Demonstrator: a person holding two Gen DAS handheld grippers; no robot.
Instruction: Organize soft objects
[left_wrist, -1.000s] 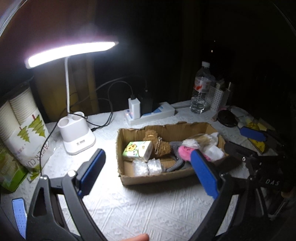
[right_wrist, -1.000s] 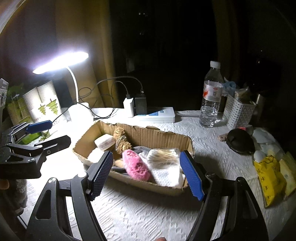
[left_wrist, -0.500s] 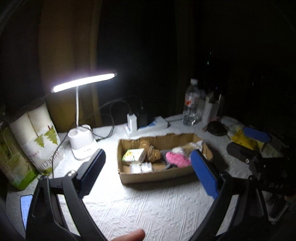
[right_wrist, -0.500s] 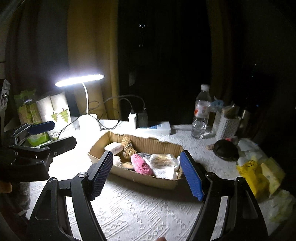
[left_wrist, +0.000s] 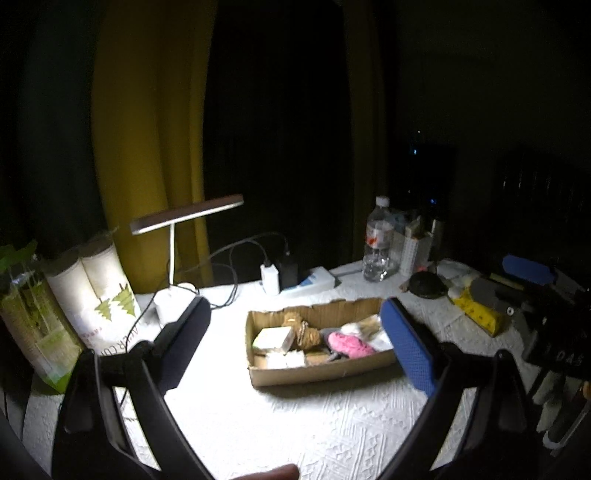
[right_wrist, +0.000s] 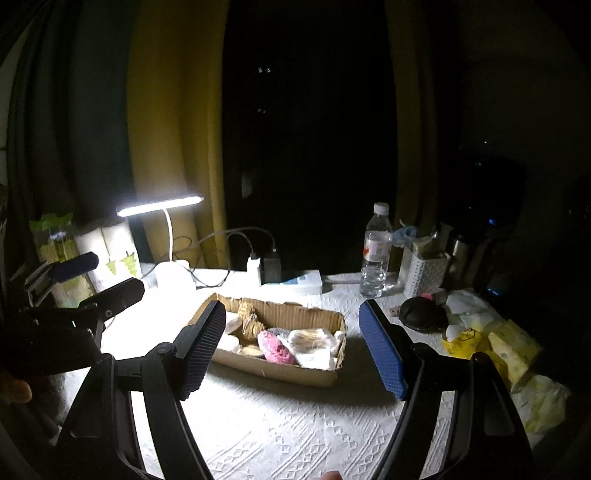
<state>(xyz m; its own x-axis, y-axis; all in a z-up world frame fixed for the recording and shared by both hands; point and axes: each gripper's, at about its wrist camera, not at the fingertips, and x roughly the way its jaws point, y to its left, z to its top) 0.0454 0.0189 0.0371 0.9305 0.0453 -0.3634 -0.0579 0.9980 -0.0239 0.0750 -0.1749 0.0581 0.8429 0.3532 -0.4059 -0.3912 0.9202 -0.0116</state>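
Left gripper (left_wrist: 295, 339) and right gripper (right_wrist: 291, 347): both spread wide, empty, above tabletop (left_wrist: 295, 417). Soft things lie in cardboard box (left_wrist: 317, 373). Pink sponge (left_wrist: 349, 343) likely light, squashy; pinch gently across middle.

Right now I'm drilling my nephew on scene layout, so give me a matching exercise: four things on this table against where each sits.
Things:
1. pink plush
2. water bottle
3. desk lamp
4. yellow bag

Places:
A. right of the cardboard box, near the table's right edge
B. inside the box
C. behind the box, to the left
D. behind the box, to the right

Pairs: 1-B, 2-D, 3-C, 4-A
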